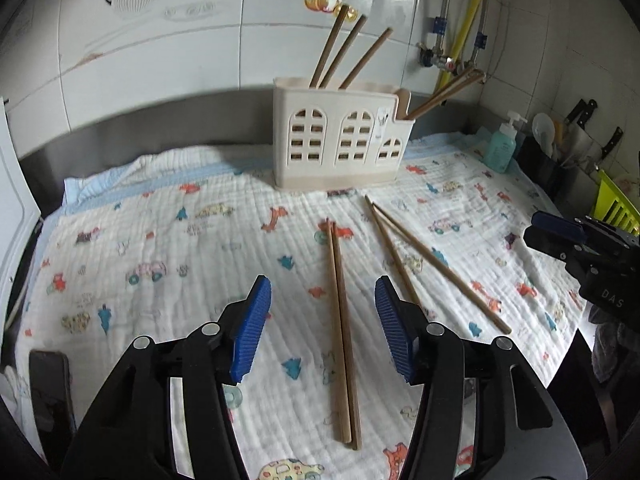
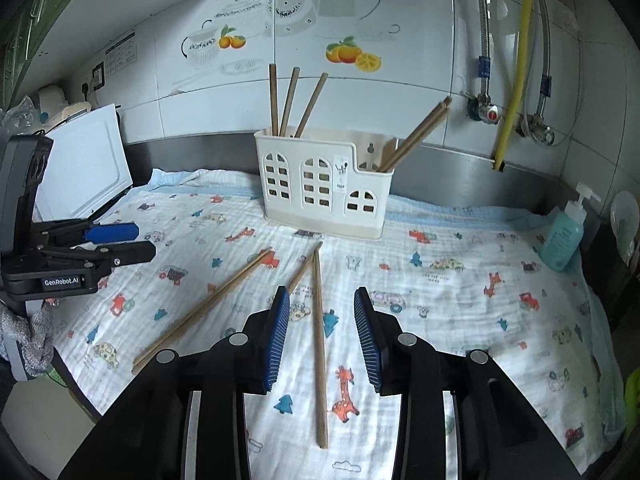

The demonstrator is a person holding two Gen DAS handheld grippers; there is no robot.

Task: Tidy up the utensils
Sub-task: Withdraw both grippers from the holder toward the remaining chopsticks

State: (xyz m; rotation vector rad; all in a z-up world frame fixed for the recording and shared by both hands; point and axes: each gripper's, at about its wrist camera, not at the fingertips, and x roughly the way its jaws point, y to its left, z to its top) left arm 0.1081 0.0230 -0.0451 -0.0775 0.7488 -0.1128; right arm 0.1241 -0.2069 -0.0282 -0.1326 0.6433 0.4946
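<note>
Hovering parted and empty over the chopsticks (image 1: 342,336), the left gripper (image 1: 323,326) and right gripper (image 2: 322,338) each need to drop and pinch, then lift to the holder (image 2: 324,190) ahead.

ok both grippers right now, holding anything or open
left gripper: open, empty, over the chopstick pair.
right gripper: open, empty, over a single chopstick.

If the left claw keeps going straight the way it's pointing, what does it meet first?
Most likely the parallel chopstick pair lying on the printed cloth, which sits between the open left claw pads. Depth is hard to judge, so it may reach the cloth first.
</note>
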